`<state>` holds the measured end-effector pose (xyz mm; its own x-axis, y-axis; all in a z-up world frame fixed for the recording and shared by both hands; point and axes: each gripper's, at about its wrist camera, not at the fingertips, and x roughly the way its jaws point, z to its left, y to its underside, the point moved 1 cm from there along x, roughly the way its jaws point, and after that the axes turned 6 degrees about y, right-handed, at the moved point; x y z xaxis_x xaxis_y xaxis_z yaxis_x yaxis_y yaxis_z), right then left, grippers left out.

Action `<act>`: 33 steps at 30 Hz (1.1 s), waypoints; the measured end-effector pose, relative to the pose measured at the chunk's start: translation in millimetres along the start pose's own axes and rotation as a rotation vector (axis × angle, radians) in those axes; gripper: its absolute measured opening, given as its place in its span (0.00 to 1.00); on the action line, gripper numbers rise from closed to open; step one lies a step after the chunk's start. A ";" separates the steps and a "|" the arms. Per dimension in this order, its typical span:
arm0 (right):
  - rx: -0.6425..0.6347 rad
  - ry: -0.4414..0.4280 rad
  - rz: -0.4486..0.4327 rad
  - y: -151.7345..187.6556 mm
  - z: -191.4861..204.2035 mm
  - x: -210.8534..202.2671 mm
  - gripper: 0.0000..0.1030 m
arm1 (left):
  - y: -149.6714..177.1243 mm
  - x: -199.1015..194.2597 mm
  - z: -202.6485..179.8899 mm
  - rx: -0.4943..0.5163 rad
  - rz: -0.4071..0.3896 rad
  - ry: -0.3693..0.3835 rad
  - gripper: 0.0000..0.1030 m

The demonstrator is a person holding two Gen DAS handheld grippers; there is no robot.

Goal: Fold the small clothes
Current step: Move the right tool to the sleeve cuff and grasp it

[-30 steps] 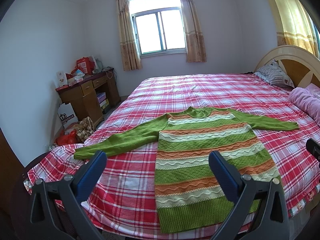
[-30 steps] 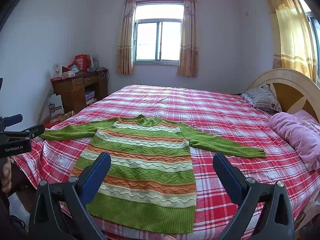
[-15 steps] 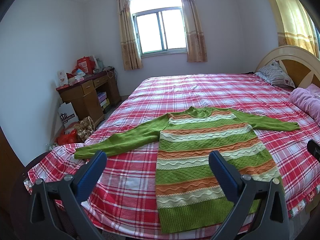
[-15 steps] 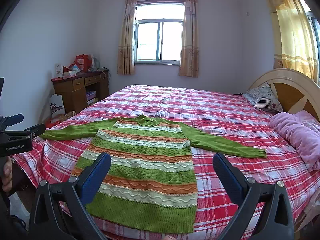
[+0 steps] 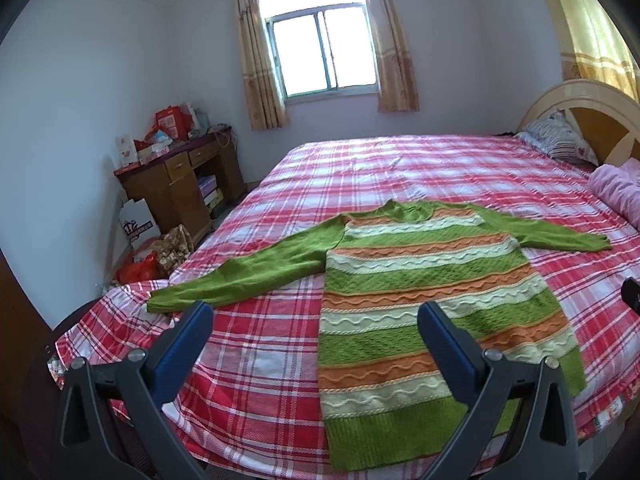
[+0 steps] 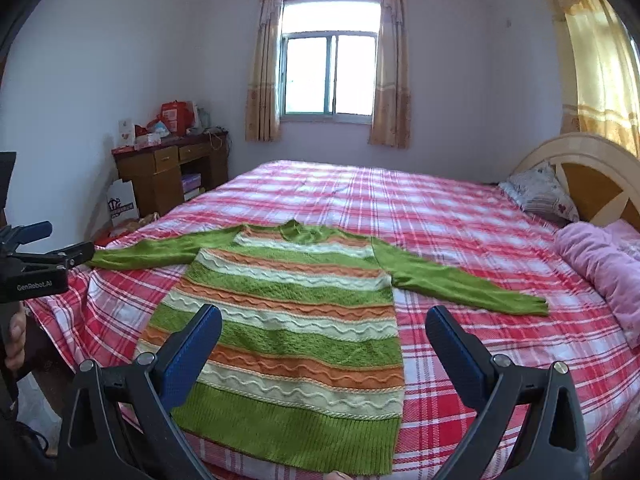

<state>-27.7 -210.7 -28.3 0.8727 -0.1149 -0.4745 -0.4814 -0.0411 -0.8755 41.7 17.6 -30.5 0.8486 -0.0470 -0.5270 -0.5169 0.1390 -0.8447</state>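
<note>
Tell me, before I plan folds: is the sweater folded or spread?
Spread: the sweater lies flat on the bed, both sleeves outstretched.

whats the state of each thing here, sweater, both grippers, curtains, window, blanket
sweater: unfolded, flat on the bed, both sleeves spread out
left gripper: open, holding nothing, above the near edge of the bed
right gripper: open, holding nothing, above the sweater's hem
curtains: drawn back to the sides
window: uncovered; open or shut, cannot tell
pink blanket: bunched up near the headboard
bed: covered by a plaid sheet
</note>
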 end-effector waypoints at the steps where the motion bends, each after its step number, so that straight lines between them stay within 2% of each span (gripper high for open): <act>1: 0.003 0.001 0.009 1.5 -2.1 5.3 0.99 | 0.5 5.8 0.6 0.001 0.010 -0.003 1.00; 5: 0.030 0.018 0.057 8.1 -16.9 35.3 0.99 | 4.7 37.2 2.0 0.012 0.061 -0.025 1.00; 15: 0.133 0.054 0.149 16.6 -60.7 99.6 0.99 | 0.0 108.7 -7.6 0.039 0.159 -0.022 1.00; 25: 0.190 0.117 0.249 24.7 -106.7 158.5 0.99 | -12.3 168.0 -24.0 0.061 0.212 -0.017 1.00; 33: 0.299 0.184 0.301 37.3 -171.7 198.9 0.99 | -19.9 214.0 -47.2 0.079 0.212 -0.007 1.00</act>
<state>114.0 -405.5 -139.7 0.6554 -0.2536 -0.7114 -0.6433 0.3059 -0.7018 228.3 -41.9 -130.8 0.7226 -0.0014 -0.6913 -0.6738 0.2220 -0.7047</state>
